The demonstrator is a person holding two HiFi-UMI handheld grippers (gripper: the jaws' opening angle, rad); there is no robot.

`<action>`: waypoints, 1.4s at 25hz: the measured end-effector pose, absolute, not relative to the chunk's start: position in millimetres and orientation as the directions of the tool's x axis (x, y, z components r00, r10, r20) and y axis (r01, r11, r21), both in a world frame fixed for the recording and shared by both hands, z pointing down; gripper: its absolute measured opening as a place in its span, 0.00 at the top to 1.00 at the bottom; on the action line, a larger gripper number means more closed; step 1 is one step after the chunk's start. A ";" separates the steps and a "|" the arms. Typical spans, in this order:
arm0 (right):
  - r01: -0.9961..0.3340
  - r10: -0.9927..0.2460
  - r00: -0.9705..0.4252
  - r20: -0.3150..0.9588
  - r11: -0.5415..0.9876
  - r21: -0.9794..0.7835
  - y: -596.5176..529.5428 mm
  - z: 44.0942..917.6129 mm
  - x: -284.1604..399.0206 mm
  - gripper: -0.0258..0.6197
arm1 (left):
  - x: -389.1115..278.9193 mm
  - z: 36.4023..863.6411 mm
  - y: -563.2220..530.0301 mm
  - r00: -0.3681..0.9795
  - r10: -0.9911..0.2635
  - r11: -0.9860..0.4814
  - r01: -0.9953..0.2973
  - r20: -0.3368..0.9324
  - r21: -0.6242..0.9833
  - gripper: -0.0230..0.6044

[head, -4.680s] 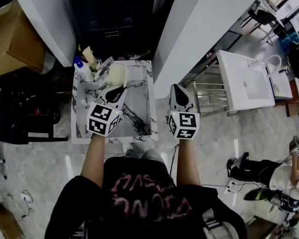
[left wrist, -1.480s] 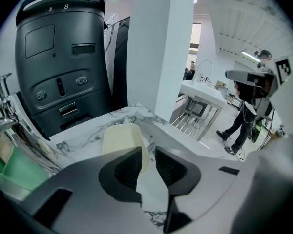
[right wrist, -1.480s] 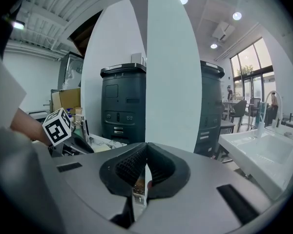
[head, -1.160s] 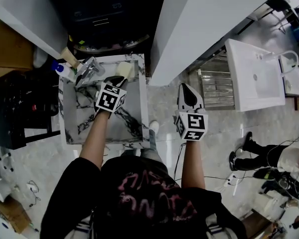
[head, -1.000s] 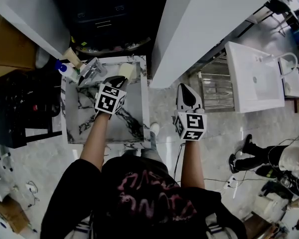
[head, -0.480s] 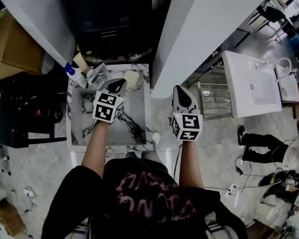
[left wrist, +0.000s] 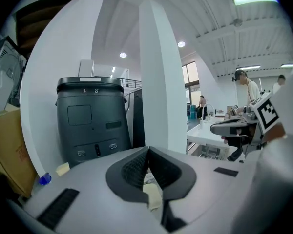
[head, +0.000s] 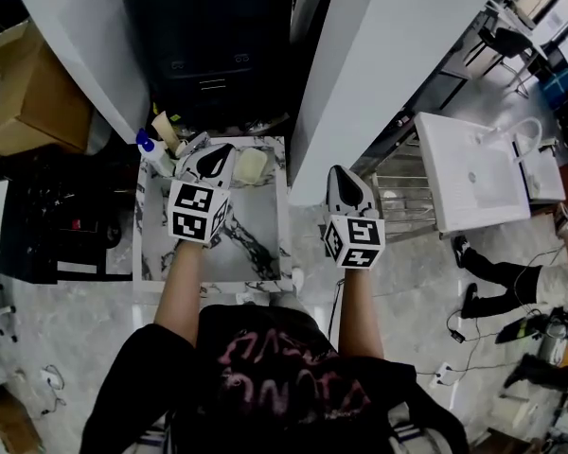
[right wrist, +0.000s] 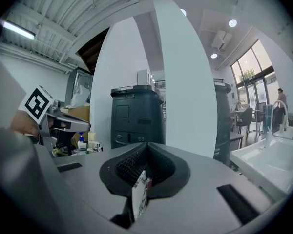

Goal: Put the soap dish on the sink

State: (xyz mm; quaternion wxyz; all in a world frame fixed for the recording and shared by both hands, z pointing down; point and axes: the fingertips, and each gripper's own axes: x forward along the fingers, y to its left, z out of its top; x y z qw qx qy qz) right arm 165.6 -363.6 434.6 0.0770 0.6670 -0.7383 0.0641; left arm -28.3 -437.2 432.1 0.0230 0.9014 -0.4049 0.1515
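The cream soap dish (head: 251, 165) lies on the back right of the marble sink (head: 151, 244). My left gripper (head: 225, 149) hovers just left of the dish, near the faucet (head: 191, 148), with its jaws shut and nothing held. In the left gripper view, my left gripper (left wrist: 147, 149) has its jaws closed, and the soap dish (left wrist: 154, 197) shows pale below them. My right gripper (head: 335, 170) is shut and empty, off the sink's right side over the floor. My right gripper (right wrist: 146, 144) points toward a dark cabinet.
A blue-capped bottle (head: 149, 147) and a cream bottle (head: 166, 130) stand at the sink's back left. The dark cabinet (head: 208, 55) is behind the sink and a white pillar (head: 379, 55) to its right. A white washbasin (head: 464, 173) stands farther right. A cardboard box (head: 33, 93) is at left.
The left gripper, earlier pointed at the dish with the dish ahead of its tips, now sits to the dish's left near the faucet. The right gripper has stayed beside the sink.
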 end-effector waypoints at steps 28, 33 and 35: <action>-0.988 -0.987 -0.109 0.122 0.120 0.093 -353.3 390.8 121.8 0.94 | -87.9 358.6 -408.4 0.597 -0.799 -0.601 -0.788 0.076 -0.134 0.94; -0.988 -0.988 -0.102 0.118 0.114 0.104 -347.7 389.7 119.3 0.94 | -88.6 361.1 -404.1 0.601 -0.796 -0.605 -0.785 0.075 -0.132 0.94; -0.988 -0.988 -0.100 0.115 0.112 0.109 -346.0 388.2 117.9 0.94 | -88.7 361.6 -402.6 0.605 -0.792 -0.610 -0.782 0.079 -0.126 0.94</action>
